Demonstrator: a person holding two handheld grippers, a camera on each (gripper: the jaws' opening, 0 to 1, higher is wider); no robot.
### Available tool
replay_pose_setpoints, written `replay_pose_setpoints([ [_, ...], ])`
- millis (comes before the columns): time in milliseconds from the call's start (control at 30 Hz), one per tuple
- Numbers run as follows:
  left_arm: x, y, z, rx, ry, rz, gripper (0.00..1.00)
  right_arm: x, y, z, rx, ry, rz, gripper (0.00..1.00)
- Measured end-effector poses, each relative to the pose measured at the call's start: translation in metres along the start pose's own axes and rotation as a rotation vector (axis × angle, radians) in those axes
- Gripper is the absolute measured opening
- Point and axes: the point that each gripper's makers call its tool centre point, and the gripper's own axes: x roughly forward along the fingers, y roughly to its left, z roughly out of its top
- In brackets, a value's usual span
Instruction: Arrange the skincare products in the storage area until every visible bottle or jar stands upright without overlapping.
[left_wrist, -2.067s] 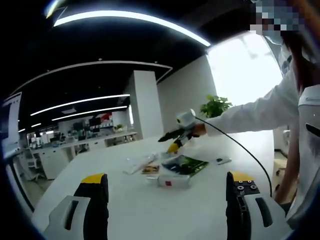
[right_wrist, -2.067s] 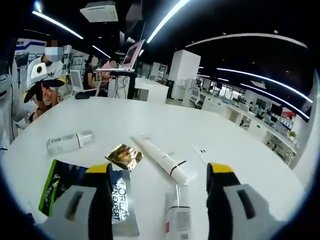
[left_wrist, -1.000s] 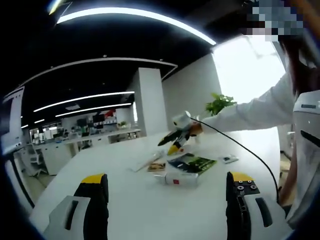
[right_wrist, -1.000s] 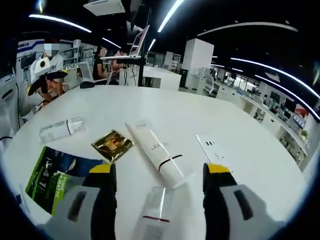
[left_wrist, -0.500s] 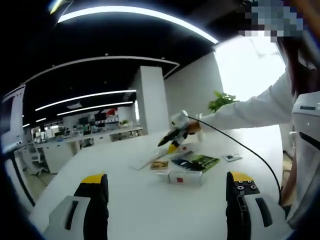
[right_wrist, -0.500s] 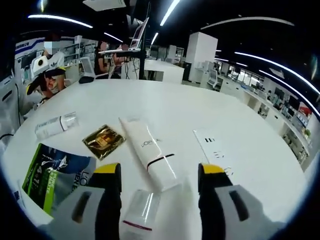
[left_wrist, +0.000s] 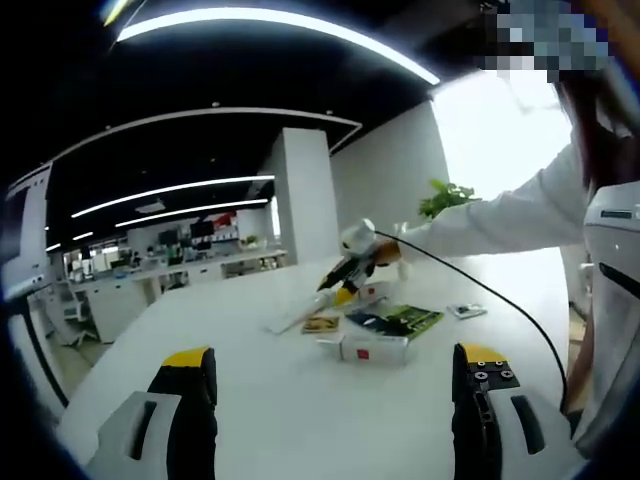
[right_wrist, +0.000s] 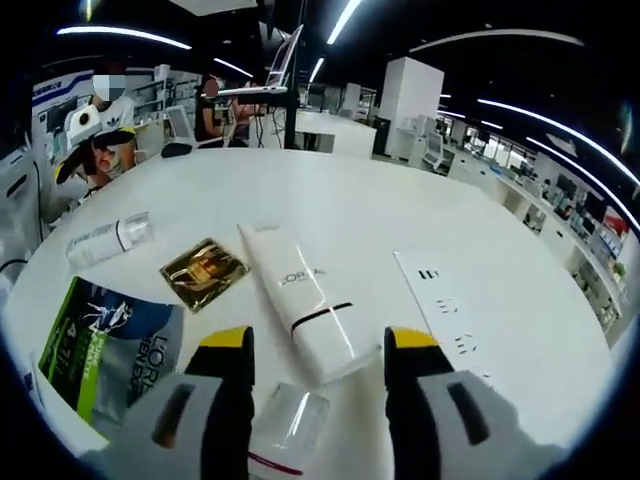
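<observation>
So the right gripper (right_wrist: 318, 352), yellow-tipped jaws fairly narrow, is straddling a small clear bottle with a red band (right_wrist: 285, 432) that sits between the jaws at 6 o'clock of the right gripper view. I honestly can't tell if the jaws are touching it or just sitting either side. Everything's lying flat on the big white round table (right_wrist: 400, 215).

Right past the jaw tips there's a long white squeeze tube with dark lettering and a thin red stripe (right_wrist: 298, 300), running from about 11 o'clock down to the centre. Just beside it at 9 o'clock is a shiny gold foil sachet (right_wrist: 203, 271), and further out toward 10 o'clock a clear cylindrical bottle with a white label (right_wrist: 106, 239) on its side. At 8 o'clock is a flat green and dark blue printed pack (right_wrist: 110, 340). A white power strip (right_wrist: 442, 313) lies at 3 o'clock, apart from the tube.

In the left gripper view, the left gripper (left_wrist: 334, 360) is hanging above the table with jaws wide and nothing between them. The whole pile sits well ahead, around centre, including a white box with a red square mark (left_wrist: 372, 348). The right gripper shows over the pile, held by a person in a white sleeve (left_wrist: 500, 220) coming in from 3 o'clock.
</observation>
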Motion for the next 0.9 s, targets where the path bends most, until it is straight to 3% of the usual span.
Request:
replay_pose_setpoints([
  [233,0.003,-0.001,0.0,-0.001,0.0,-0.008,1.0,-0.005,0.007,-0.002,0.023,0.011,0.014,0.38],
  [433,0.004,-0.005,0.001,-0.004,-0.006,-0.019,1.0,-0.004,0.02,-0.003,0.025,0.003,0.034,0.39],
  [767,0.002,-0.007,0.003,0.0,-0.008,-0.019,1.0,-0.002,0.022,-0.003,0.036,0.003,0.03,0.39],
  [900,0.003,-0.008,0.003,0.0,-0.007,-0.023,1.0,-0.001,0.021,-0.005,0.033,0.013,0.021,0.29],
])
